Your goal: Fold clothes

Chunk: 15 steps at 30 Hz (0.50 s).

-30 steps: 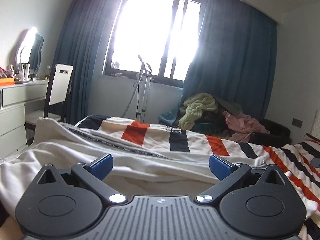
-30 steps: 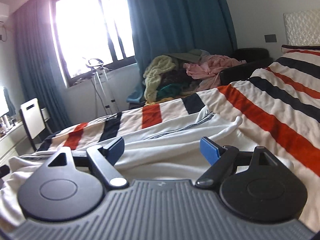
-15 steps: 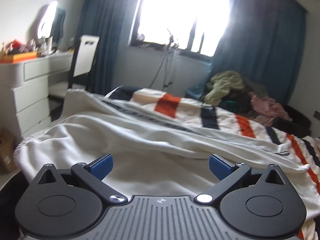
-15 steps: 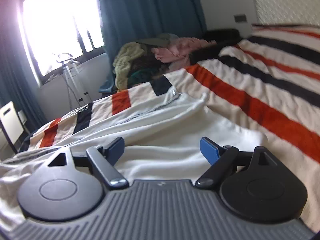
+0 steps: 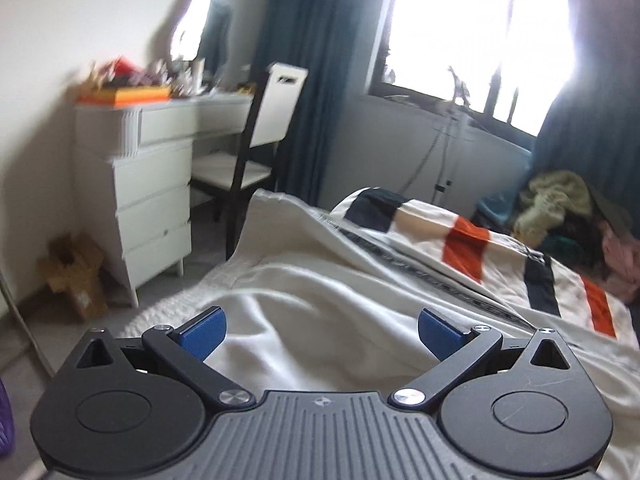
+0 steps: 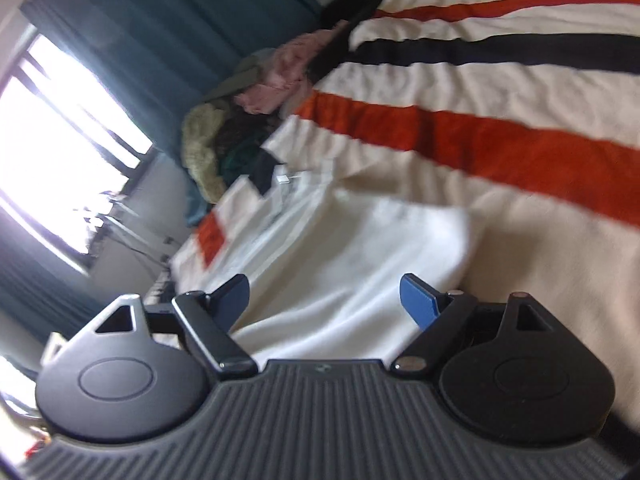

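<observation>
A cream-white garment [image 5: 320,300] with a dark lettered band lies spread over the striped bed. My left gripper [image 5: 320,330] hovers over its left end, near the bed's corner, open with nothing between its blue pads [image 5: 202,330]. The same white garment [image 6: 352,264] shows in the right wrist view, its right end lying on the cream, red and black bedspread [image 6: 500,152]. My right gripper [image 6: 325,300] hangs open just above that end, rolled to one side, with its blue pads [image 6: 418,300] clear of the cloth.
A white drawer unit [image 5: 144,196] and a white chair [image 5: 260,148] stand left of the bed, a cardboard box [image 5: 74,276] on the floor beside them. A heap of clothes [image 5: 560,212] sits by the dark curtains and bright window [image 5: 472,32].
The left gripper has swung left, bringing the drawers and the bed's corner into view. The right gripper has rolled and dropped toward the garment's right end. Both stayed open.
</observation>
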Motion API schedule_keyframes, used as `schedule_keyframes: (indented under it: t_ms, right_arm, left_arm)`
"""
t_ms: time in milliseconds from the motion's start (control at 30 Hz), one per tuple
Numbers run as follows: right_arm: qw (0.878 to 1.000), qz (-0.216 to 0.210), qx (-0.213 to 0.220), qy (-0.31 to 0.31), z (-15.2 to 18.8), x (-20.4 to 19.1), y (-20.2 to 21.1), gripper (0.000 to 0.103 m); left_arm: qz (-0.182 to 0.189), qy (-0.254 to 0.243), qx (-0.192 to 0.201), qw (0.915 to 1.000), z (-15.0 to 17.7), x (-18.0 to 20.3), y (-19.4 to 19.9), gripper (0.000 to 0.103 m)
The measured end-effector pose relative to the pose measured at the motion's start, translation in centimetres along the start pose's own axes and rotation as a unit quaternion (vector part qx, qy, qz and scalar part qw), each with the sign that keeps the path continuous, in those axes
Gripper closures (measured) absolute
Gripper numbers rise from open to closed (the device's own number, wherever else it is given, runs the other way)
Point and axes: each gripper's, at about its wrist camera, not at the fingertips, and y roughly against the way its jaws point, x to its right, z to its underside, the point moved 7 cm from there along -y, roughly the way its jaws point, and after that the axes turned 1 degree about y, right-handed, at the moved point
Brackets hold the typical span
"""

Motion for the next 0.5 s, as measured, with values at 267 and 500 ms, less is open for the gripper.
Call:
schedule_keyframes:
  t_ms: [267, 500]
  right_arm:
    - [0.988, 0.023, -0.064, -0.139, 1.9, 4.5, -4.0, 0.027]
    - [0.978, 0.088, -0.081, -0.172, 1.9, 6.0, -8.2, 0.042]
  left_arm:
    - [0.006, 0.07, 0.006, 0.9975, -0.3, -3.1, 0.4, 0.0]
    - [-0.03, 0.175, 0.022, 0.9839, -0.4, -7.9, 3.1, 0.0]
